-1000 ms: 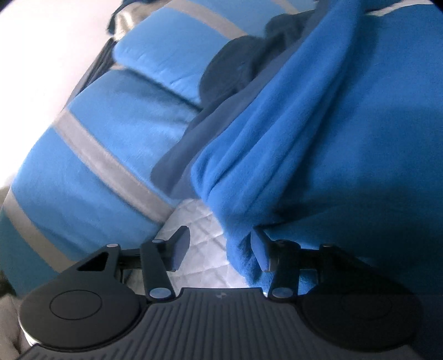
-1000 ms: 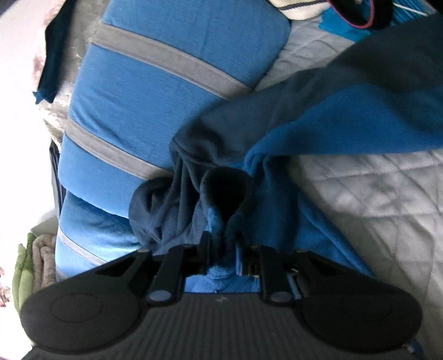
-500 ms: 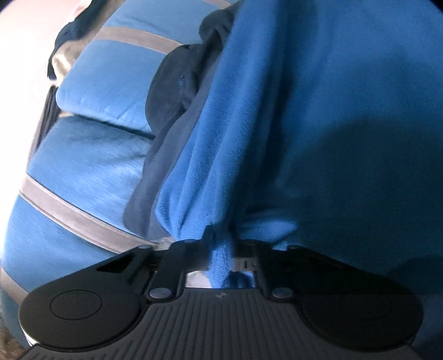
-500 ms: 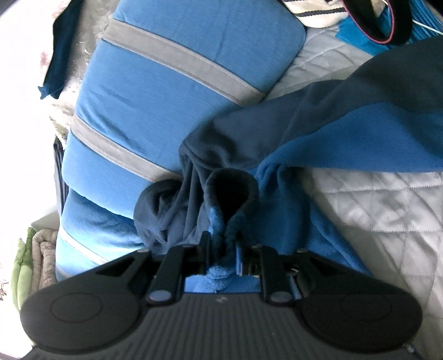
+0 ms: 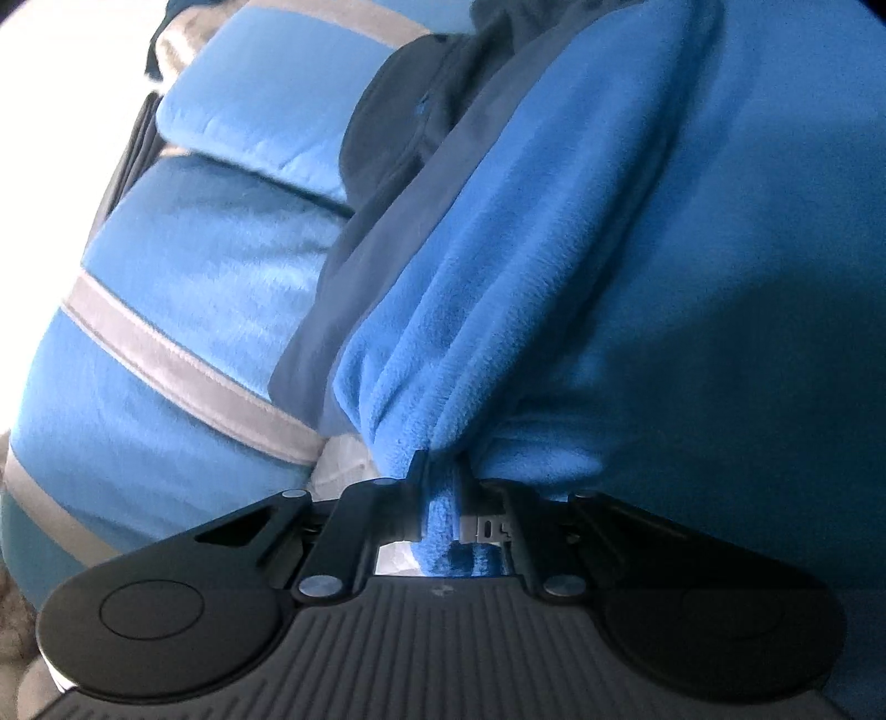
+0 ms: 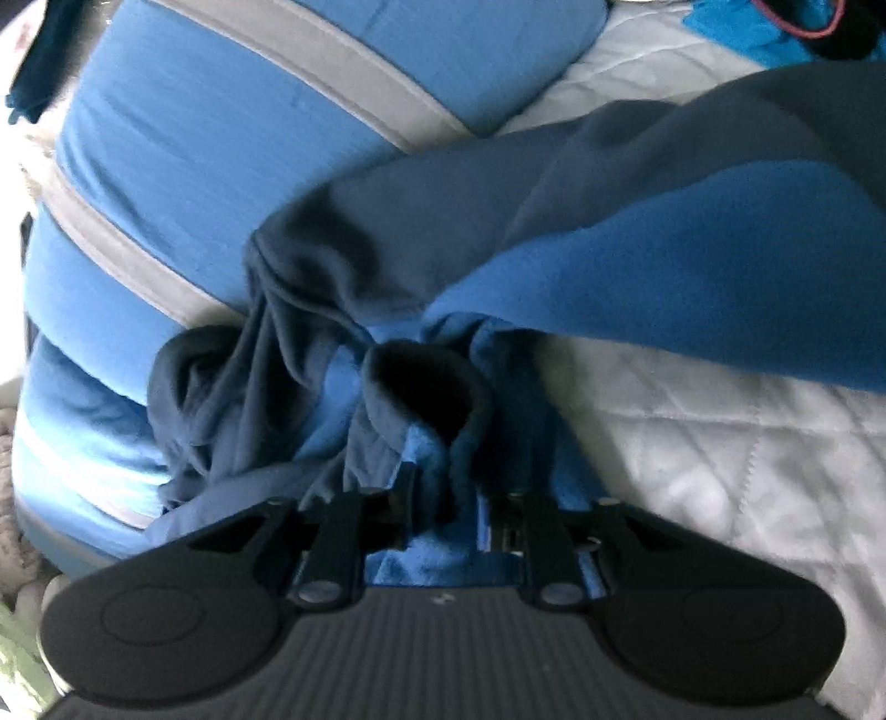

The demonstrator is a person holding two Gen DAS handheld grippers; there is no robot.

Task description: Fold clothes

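The left gripper (image 5: 440,476) is clamped tight on a pinched fold of the blue fleece (image 5: 609,277), which fills most of the left wrist view and drapes up and away from the jaws. You can't see much else there, just the striped pillows (image 5: 183,310) off to the left and a sliver of white quilt (image 5: 343,459) peeking under the fabric.

The right wrist view gives way more context. The right gripper (image 6: 443,493) has the dark navy cuff end (image 6: 426,399) of the same fleece bunched between its jaws, and those jaws are opening, with cloth still sitting between them. It's blurry, so whether the pads still press on it I can't tell. From here you see the sleeve stretch off to the upper right across the quilt (image 6: 720,443).

Surface is a bed with a white diamond-stitched quilt, and two blue pillows with grey stripes (image 6: 249,138) are stacked at the left. At the top right corner there's more clothing (image 6: 775,27), partly cut off. Bright washed-out light along the left edge.
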